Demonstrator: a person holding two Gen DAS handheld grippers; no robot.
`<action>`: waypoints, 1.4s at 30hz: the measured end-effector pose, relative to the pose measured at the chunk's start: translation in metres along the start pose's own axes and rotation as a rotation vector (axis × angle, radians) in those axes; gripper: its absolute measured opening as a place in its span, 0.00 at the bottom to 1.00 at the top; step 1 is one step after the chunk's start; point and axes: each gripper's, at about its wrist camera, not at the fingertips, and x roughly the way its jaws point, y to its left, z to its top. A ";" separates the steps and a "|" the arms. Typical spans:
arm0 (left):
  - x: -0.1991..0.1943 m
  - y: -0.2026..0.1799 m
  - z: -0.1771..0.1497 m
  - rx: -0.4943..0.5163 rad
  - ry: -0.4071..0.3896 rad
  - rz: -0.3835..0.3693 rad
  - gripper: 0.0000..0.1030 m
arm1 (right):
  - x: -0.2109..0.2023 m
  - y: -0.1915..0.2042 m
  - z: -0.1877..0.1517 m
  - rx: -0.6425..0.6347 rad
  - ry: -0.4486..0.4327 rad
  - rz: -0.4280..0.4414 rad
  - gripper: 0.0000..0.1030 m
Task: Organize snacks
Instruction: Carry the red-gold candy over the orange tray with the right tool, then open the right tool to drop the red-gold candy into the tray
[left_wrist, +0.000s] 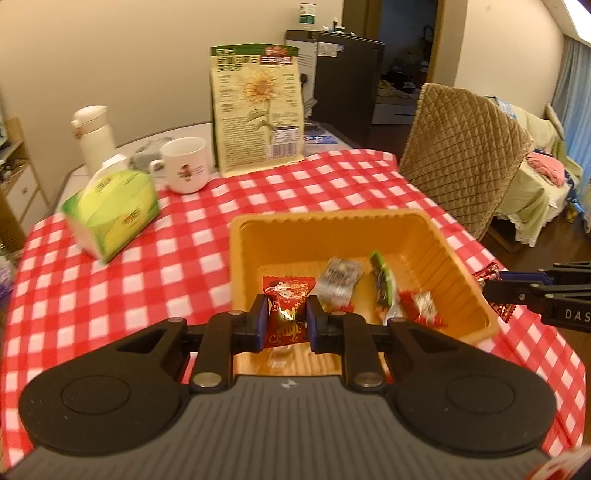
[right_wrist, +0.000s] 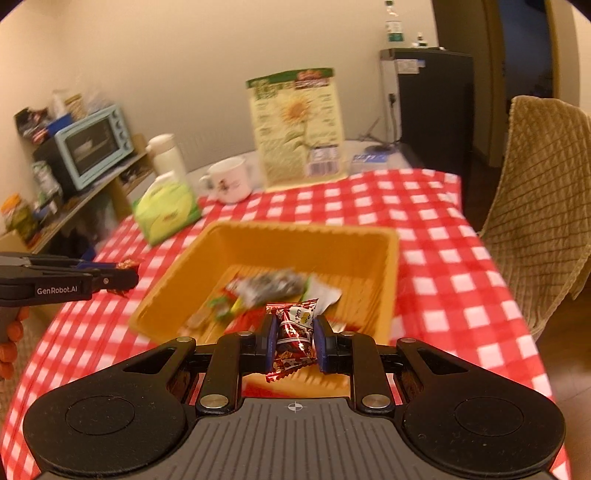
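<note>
So the whole setup hangs off the orange tray (left_wrist: 458, 258), which sits on the red checked tablecloth (left_wrist: 147, 273) as the collecting spot for loose snacks. A few wrapped snacks (left_wrist: 338, 280) are already lying on the tray floor, and that's why both hands are aimed its way. The left gripper (left_wrist: 283, 320) is clamped tight on a red snack packet (left_wrist: 286, 314), pinching it across the middle with the wrapper ends sticking out front and back, and from its own camera the packet hangs over the tray's near edge. The right gripper (right_wrist: 294, 340) is in the same state, closed hard on a second red packet (right_wrist: 293, 336), also held at the near side of the tray and tilted down toward it. In each wrist view the other gripper shows at the tray's side, so one works each flank and they don't crowd each other. Pinching mid-wrapper makes sense, I reckon: crinkly foil slips if you grab an end. Everything else stays behind the tray on its far side, out of the way: the green tissue pack (left_wrist: 110, 210), the white mug (left_wrist: 183, 168), and the tall sunflower-print bag (left_wrist: 256, 107) standing upright farther back.
</note>
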 end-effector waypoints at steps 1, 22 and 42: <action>0.005 0.000 0.005 0.001 0.002 -0.005 0.19 | 0.002 -0.004 0.004 0.007 -0.001 -0.005 0.21; 0.096 0.006 0.037 0.103 0.084 0.025 0.19 | 0.052 -0.044 0.027 0.099 0.023 -0.060 0.21; 0.107 0.010 0.037 0.088 0.108 0.025 0.26 | 0.067 -0.049 0.029 0.105 0.035 -0.069 0.21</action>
